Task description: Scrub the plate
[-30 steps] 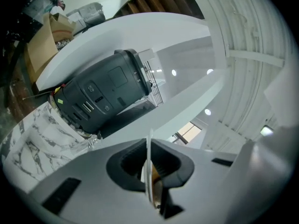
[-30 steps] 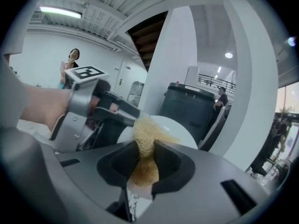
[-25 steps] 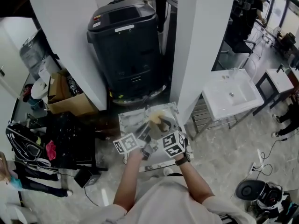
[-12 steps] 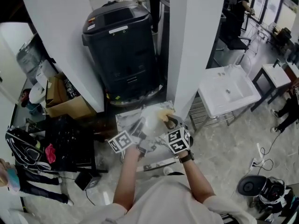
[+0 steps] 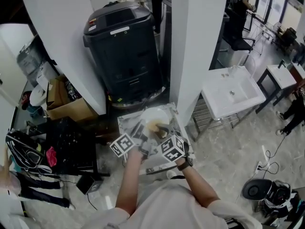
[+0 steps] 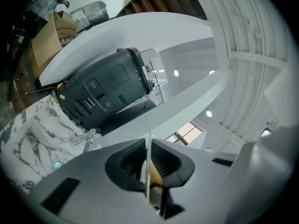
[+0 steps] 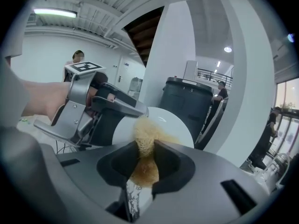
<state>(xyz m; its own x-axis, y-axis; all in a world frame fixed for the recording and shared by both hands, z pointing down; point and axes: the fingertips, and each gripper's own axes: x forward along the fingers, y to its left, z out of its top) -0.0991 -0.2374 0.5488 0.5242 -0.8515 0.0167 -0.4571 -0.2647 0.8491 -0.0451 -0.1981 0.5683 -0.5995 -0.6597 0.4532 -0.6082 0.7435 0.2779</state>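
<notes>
Right gripper view first: the right gripper (image 7: 145, 149) has its jaws part-closed on a tan fibrous scrubber (image 7: 148, 127), tuft poking forward. Dead ahead is the white plate (image 7: 176, 125), its face turned to the scrubber. The tuft sits against its lower left part; contact looks likely, though I can't swear to it. The left gripper (image 7: 135, 110) reaches in from the left, jaws pinched narrow on the plate's rim, holding it over the marble-patterned counter (image 5: 127, 124). With that face square in front of the right hand, I'd judge the strokes should run across it while the left holds firm.
</notes>
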